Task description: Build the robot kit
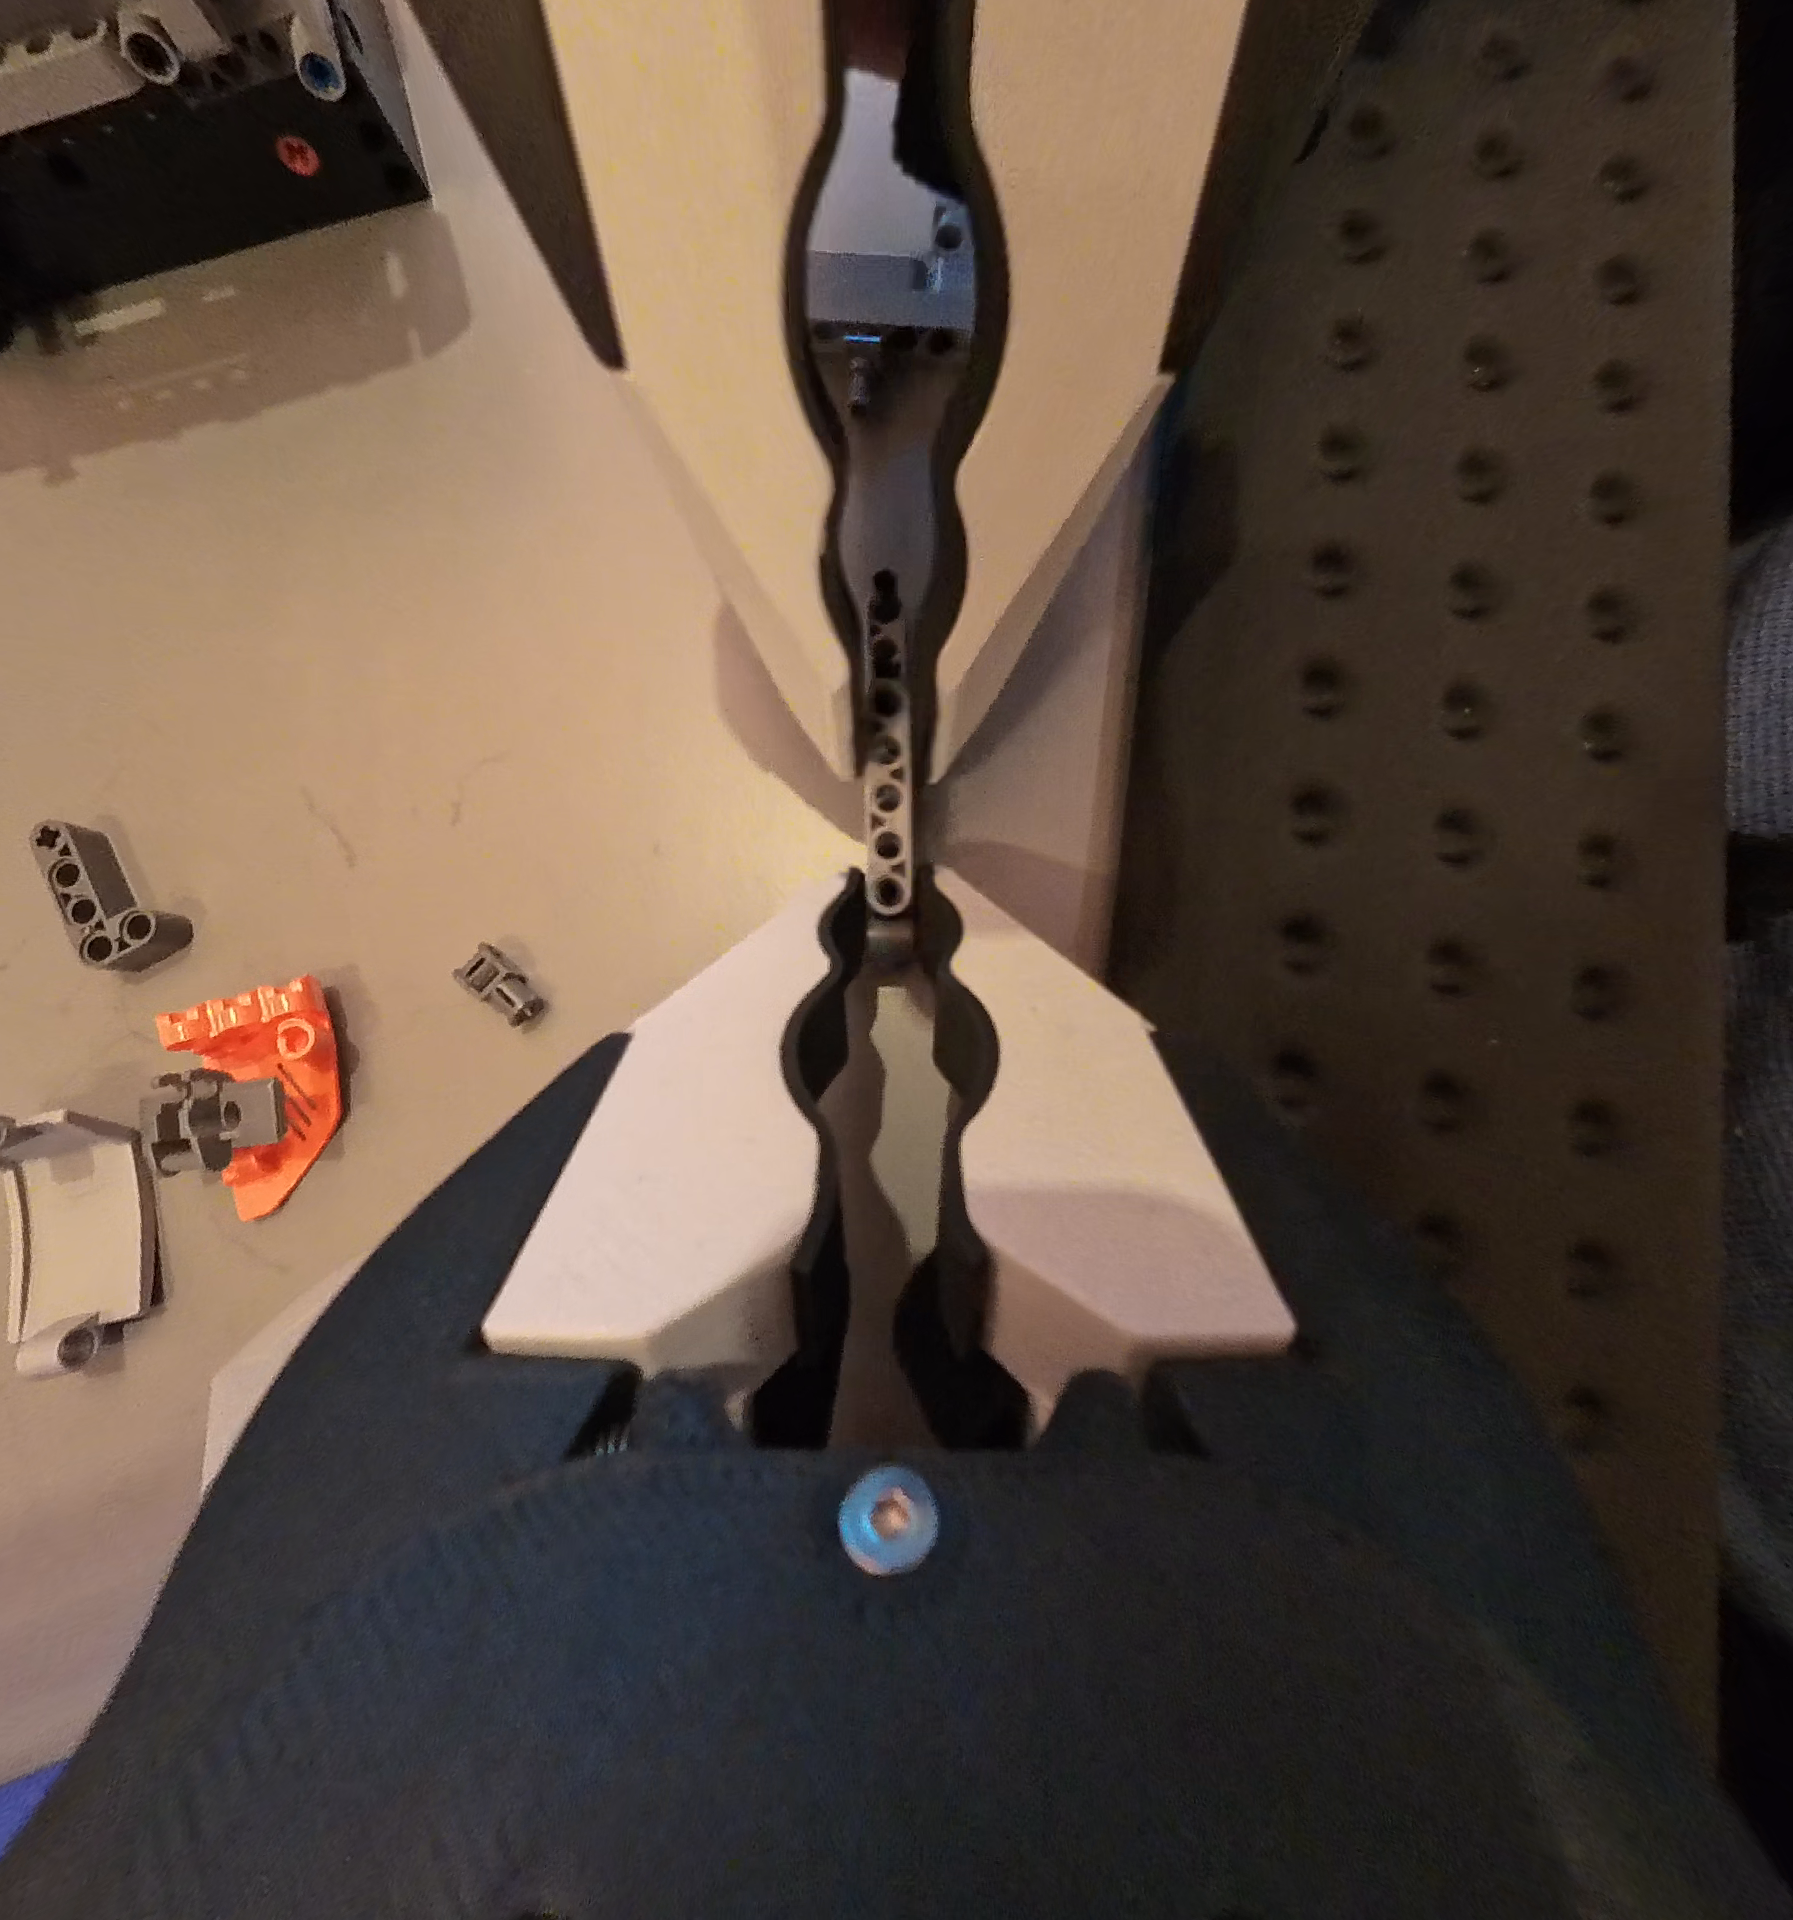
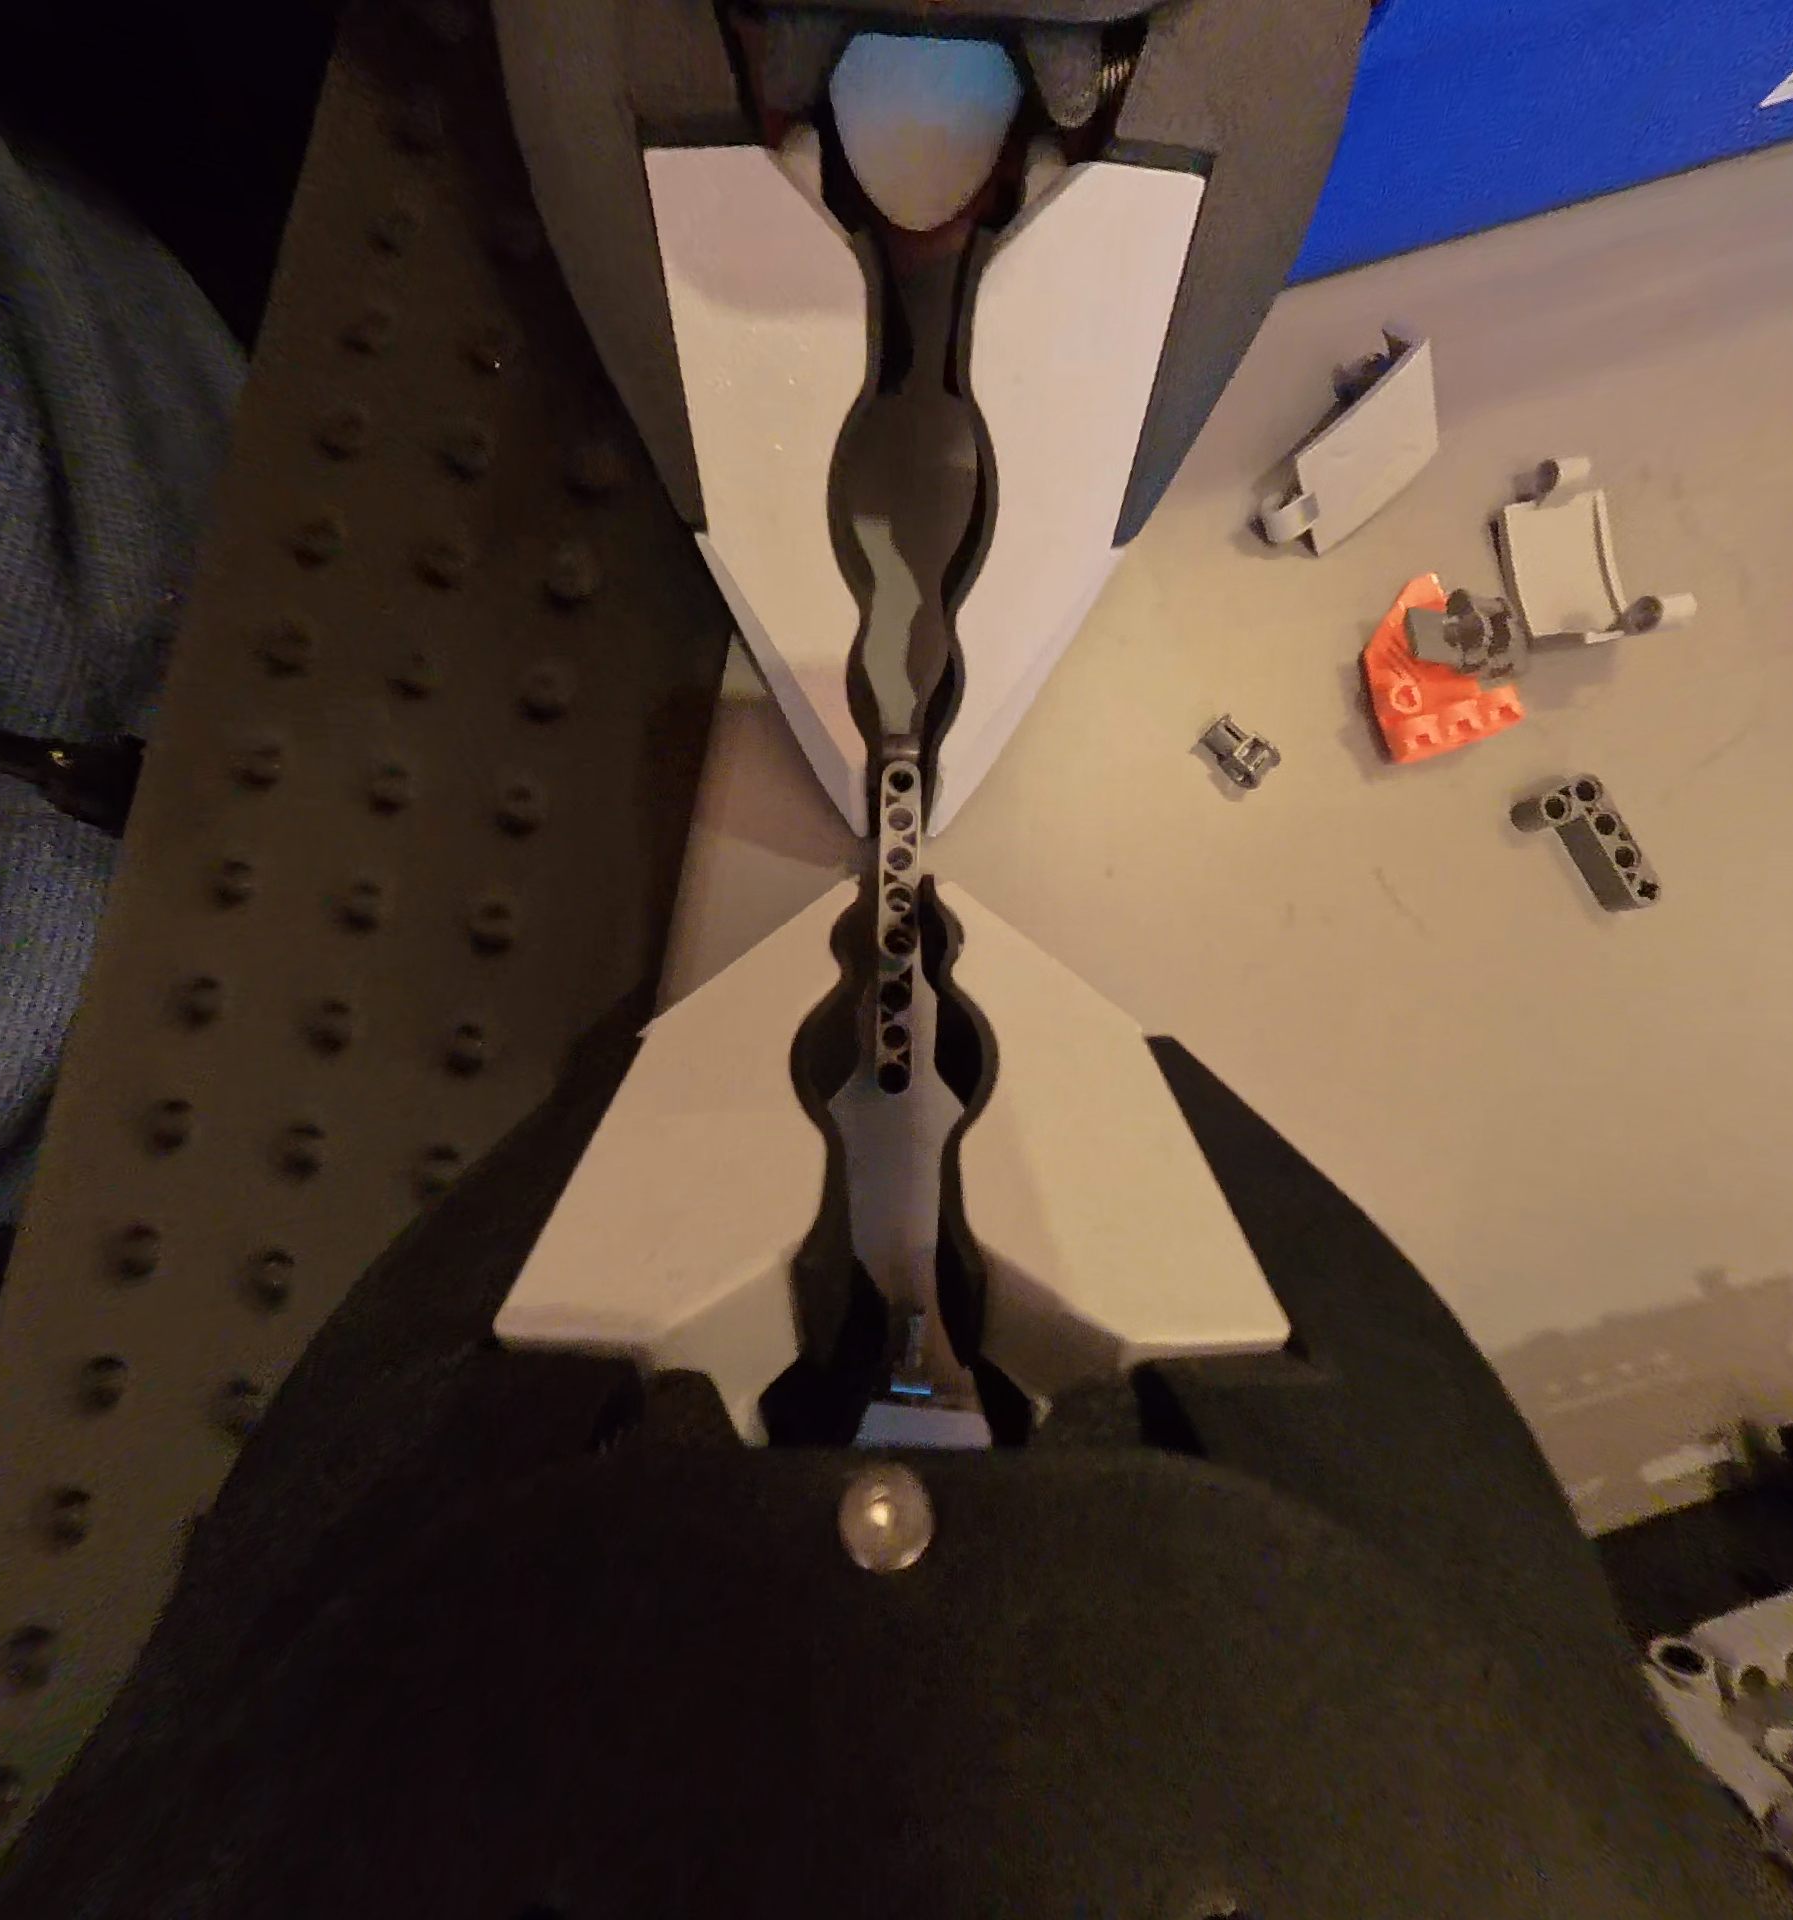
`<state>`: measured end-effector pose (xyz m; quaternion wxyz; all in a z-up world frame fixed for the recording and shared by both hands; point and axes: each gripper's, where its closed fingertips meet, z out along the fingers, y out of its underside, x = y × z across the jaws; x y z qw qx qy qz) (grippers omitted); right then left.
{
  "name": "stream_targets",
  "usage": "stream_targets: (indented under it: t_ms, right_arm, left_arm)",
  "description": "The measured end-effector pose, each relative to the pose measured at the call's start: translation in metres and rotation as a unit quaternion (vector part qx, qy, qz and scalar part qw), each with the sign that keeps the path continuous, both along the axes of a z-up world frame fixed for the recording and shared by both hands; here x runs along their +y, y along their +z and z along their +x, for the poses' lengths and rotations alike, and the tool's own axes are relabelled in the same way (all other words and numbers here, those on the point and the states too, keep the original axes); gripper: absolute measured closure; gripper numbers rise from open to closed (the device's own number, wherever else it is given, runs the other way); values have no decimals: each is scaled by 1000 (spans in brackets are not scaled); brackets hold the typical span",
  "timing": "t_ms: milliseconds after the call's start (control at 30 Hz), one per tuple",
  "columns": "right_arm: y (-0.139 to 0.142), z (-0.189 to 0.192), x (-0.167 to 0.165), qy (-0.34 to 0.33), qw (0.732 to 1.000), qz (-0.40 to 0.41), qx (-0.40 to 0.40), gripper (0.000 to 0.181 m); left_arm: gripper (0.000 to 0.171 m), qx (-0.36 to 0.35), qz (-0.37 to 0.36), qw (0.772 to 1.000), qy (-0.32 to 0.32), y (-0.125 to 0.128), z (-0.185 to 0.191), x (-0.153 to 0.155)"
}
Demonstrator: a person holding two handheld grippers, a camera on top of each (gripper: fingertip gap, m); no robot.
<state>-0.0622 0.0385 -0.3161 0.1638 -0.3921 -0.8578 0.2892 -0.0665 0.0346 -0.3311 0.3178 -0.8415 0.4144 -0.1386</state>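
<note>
A thin grey beam with a row of holes is held in the air between my two grippers, which face each other tip to tip. In the left wrist view my left gripper is shut, with only its tips on the near end of the beam. My right gripper comes in from above, and the beam runs deep between its jaws. In the right wrist view my right gripper is shut on most of the beam. The left gripper pinches the beam's far end.
On the pale table lie a dark grey L-shaped beam, a small connector, an orange curved piece and a grey panel. A black and grey brick assembly stands far left. A dark studded board runs along the right. My two grippers' fingertips are within a few centimetres of each other.
</note>
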Motion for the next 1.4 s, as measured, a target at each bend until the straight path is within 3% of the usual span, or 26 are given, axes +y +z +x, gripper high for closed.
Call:
stream_targets:
  t_ms: [1400]
  right_arm:
    - [9,5,12,-15,999,-43,27,175]
  left_arm:
    - [167,-10,3,1000,6,0,-3,3]
